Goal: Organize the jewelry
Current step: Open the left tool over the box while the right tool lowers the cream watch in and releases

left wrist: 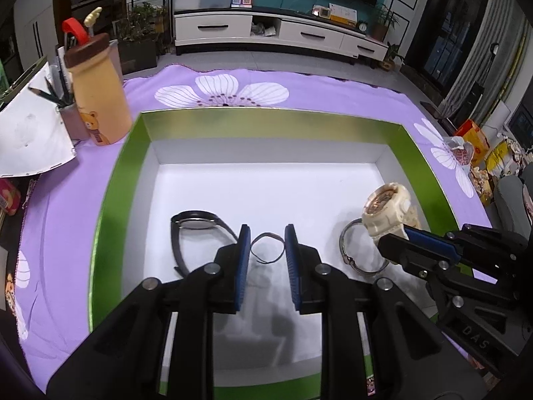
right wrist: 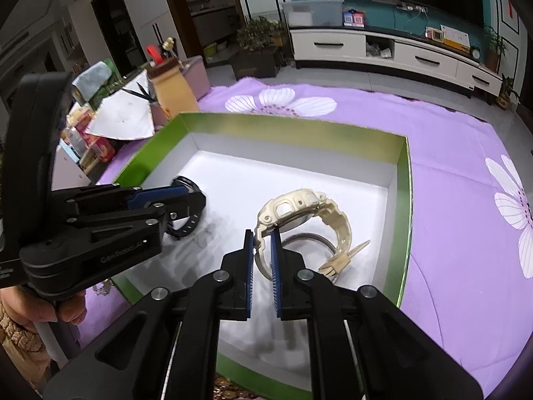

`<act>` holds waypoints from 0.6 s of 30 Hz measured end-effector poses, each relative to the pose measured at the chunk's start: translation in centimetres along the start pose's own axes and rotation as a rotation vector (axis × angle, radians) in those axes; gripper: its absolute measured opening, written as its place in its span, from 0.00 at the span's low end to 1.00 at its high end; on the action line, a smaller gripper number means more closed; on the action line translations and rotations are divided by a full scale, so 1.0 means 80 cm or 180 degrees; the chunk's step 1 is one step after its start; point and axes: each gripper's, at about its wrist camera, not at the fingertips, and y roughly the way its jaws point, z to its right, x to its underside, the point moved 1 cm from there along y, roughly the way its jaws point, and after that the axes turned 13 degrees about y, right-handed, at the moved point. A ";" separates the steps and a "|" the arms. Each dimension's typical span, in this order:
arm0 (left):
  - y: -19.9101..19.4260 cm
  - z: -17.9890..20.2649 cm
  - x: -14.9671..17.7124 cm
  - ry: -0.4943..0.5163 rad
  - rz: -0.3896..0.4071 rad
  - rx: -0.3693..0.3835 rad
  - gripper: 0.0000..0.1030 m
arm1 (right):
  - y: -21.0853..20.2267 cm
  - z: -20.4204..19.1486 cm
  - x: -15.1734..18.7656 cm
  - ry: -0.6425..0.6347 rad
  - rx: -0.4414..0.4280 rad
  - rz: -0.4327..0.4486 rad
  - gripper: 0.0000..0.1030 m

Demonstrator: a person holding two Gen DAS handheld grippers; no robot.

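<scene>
A green box point(left wrist: 113, 180) with a white floor lies on the purple cloth. In the left wrist view a black watch point(left wrist: 196, 221) lies in it at the left, a thin dark ring point(left wrist: 268, 248) in the middle, and a silver bangle point(left wrist: 359, 250) at the right. My left gripper point(left wrist: 266, 236) is open, with the thin ring between its fingertips. My right gripper point(right wrist: 263, 238) is shut on the strap of a cream watch point(right wrist: 293, 210) and holds it over the bangle point(right wrist: 313, 238). The left gripper point(right wrist: 186, 196) hides part of the black watch in the right wrist view.
A yellow bear bottle point(left wrist: 98, 96) and a cup of pencils point(left wrist: 68, 113) stand left of the box, next to a white paper point(left wrist: 30, 133). The flowered purple cloth point(right wrist: 466, 173) spreads around the box. A white TV cabinet point(left wrist: 276, 31) stands beyond the table.
</scene>
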 end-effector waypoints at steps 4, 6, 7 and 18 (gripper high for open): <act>0.005 0.002 -0.002 0.0038 -0.0035 0.0075 0.36 | -0.002 0.006 -0.002 0.0041 0.0119 0.0024 0.22; -0.003 -0.002 -0.002 0.0027 0.0010 0.0062 0.44 | -0.015 0.008 -0.002 0.0064 0.0138 0.0133 0.26; -0.012 -0.007 -0.002 -0.0006 0.0059 0.0065 0.49 | -0.024 0.009 -0.001 0.0076 0.0099 0.0200 0.26; -0.138 -0.059 0.050 -0.0324 0.0502 -0.0304 0.77 | -0.137 0.031 0.045 0.0200 -0.0056 0.0678 0.26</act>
